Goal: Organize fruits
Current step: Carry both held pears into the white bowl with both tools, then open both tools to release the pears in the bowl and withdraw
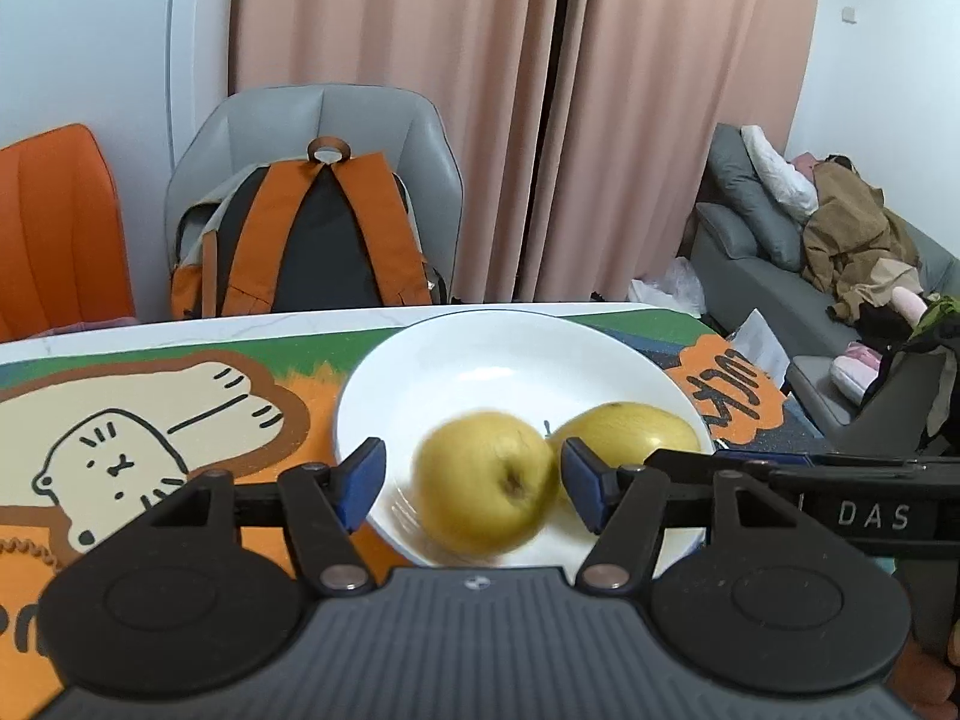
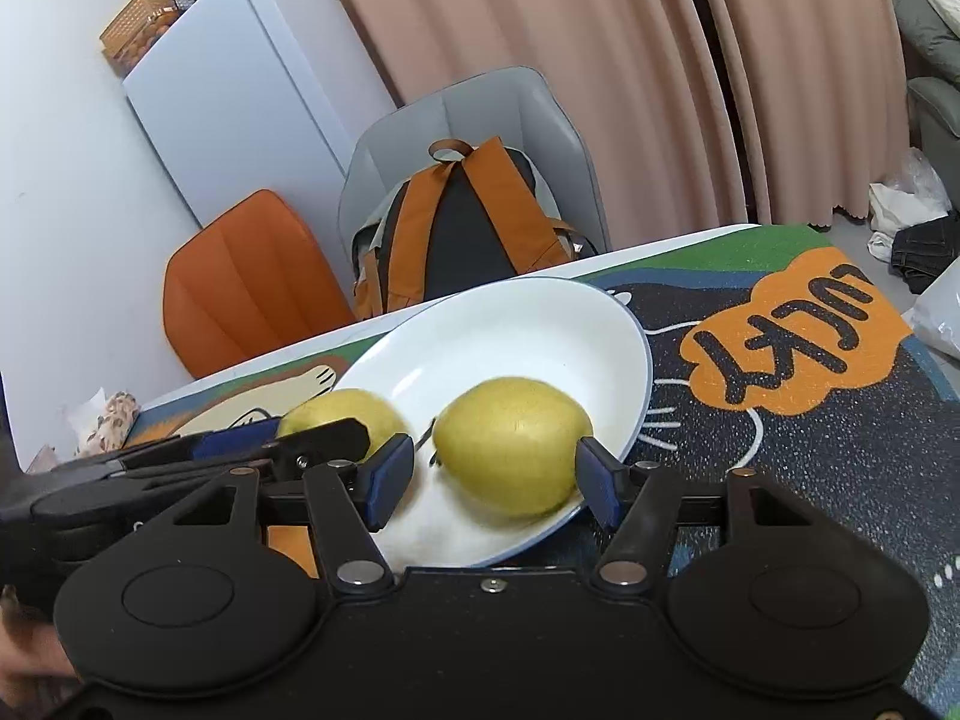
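Observation:
Two yellow pears lie side by side in a white plate (image 1: 480, 354) on the patterned table mat. In the left wrist view my left gripper (image 1: 474, 483) is open with the blurred left pear (image 1: 486, 480) between its blue fingers, not clamped. The other pear (image 1: 630, 429) lies to its right. In the right wrist view my right gripper (image 2: 492, 474) is open around the right pear (image 2: 513, 444); the fingers stand at its sides. The left pear (image 2: 342, 420) is partly hidden behind the left gripper. The plate (image 2: 510, 330) also shows there.
A grey chair with an orange-and-black backpack (image 1: 312, 240) stands behind the table, beside an orange chair (image 1: 60, 228). A grey sofa with clothes (image 1: 840, 252) is to the right. A white fridge (image 2: 240, 90) stands at the back left. The mat (image 2: 798, 336) covers the table.

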